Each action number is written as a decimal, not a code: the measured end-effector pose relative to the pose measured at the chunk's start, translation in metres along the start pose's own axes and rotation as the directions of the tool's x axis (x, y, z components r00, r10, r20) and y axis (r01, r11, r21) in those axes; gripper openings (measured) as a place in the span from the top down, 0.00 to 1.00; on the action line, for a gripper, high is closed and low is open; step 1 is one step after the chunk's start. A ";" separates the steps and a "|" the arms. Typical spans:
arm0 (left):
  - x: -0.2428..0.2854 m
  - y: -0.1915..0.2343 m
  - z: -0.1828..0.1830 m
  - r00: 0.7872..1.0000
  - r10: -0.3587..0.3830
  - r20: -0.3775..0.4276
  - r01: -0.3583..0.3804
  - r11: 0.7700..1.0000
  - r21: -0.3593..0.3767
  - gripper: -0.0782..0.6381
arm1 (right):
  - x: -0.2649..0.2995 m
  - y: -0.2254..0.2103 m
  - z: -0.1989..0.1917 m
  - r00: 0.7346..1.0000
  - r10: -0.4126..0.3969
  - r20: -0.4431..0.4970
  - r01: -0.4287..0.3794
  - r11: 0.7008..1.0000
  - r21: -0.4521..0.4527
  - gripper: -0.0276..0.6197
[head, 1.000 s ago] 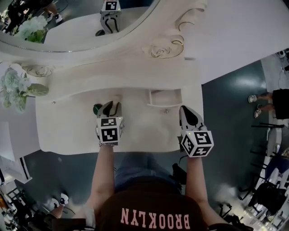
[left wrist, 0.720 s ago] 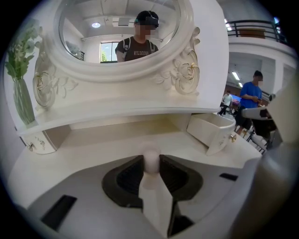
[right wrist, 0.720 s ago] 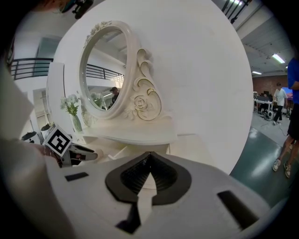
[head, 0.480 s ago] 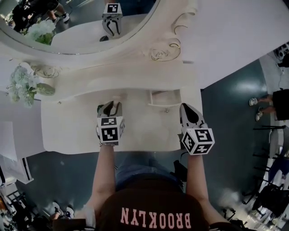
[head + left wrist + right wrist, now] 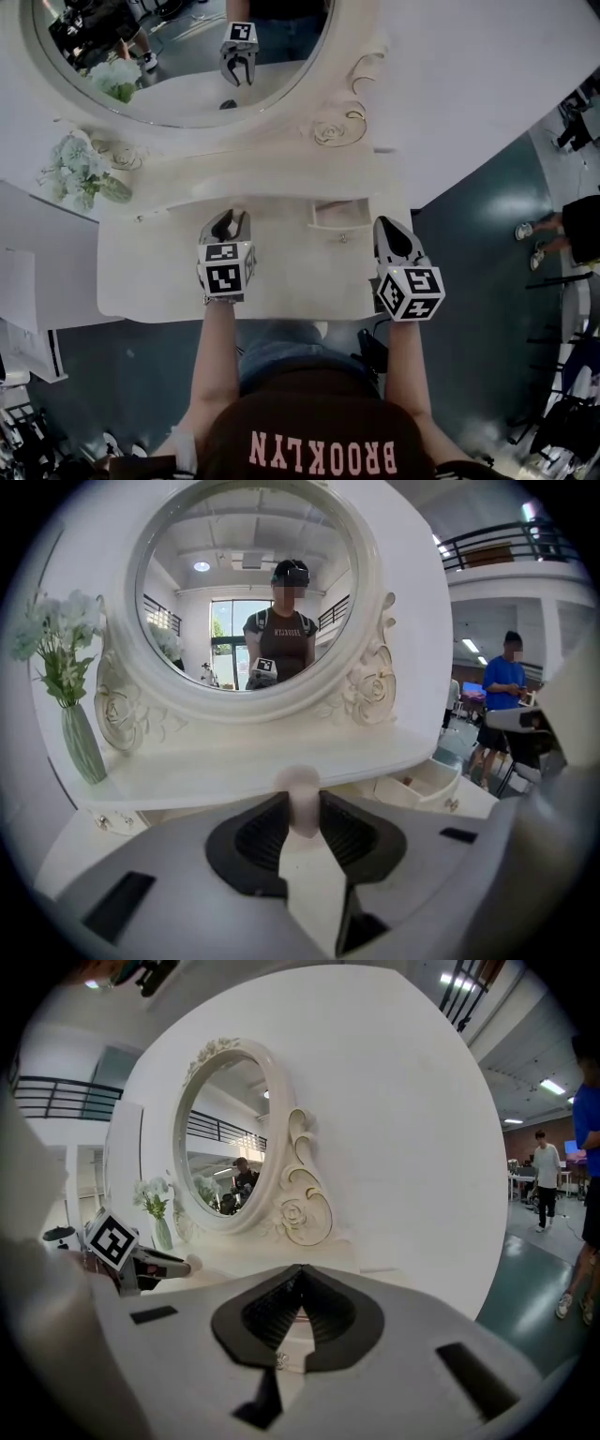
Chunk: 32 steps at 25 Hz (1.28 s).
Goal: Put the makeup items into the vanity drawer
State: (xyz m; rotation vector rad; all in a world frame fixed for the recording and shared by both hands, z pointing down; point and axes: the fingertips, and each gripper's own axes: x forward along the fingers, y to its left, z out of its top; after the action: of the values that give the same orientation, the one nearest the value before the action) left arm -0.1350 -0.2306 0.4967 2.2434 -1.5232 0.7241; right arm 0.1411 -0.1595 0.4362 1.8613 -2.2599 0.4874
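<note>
My left gripper (image 5: pixel 230 218) is over the white vanity top (image 5: pixel 300 272), shut on a small pale pink cylindrical makeup item (image 5: pixel 302 785) that stands upright between its pads. The open vanity drawer (image 5: pixel 342 223) lies to its right, under the shelf; in the left gripper view the drawer (image 5: pixel 422 785) is ahead and to the right. My right gripper (image 5: pixel 386 228) hovers at the table's right end, just right of the drawer, shut with nothing in it. The right gripper view shows its jaws (image 5: pixel 301 1279) meeting at the tips and the left gripper (image 5: pixel 141 1262) off to the left.
A big oval mirror (image 5: pixel 187 66) in an ornate frame rises behind the shelf. A vase of white flowers (image 5: pixel 84 169) stands at the shelf's left end. The drawer's knob (image 5: pixel 343 237) faces me. People stand on the dark floor to the right (image 5: pixel 562 230).
The head view has tilted up, showing more of the mirror. Both grippers stay in about the same place. A dark round item left of the left gripper no longer shows.
</note>
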 end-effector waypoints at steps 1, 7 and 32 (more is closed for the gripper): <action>-0.002 0.000 0.004 1.000 0.001 0.010 -0.001 1.000 0.003 0.76 | -0.002 0.000 0.003 1.000 -0.001 0.008 0.001 1.000 0.001 0.96; -0.011 -0.005 0.021 0.998 -0.013 0.057 0.011 1.000 0.021 0.76 | -0.010 -0.001 0.006 0.999 -0.018 0.044 0.017 1.000 0.014 0.96; 0.022 -0.153 0.032 0.954 -0.296 0.040 0.287 0.947 0.146 0.75 | -0.122 -0.091 -0.033 0.953 -0.301 0.031 0.296 0.949 0.106 0.96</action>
State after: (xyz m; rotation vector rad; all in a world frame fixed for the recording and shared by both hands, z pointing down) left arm 0.0209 -0.2069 0.4850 2.5433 -1.1574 0.6947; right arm 0.2525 -0.0509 0.4389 2.2366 -1.9600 0.5197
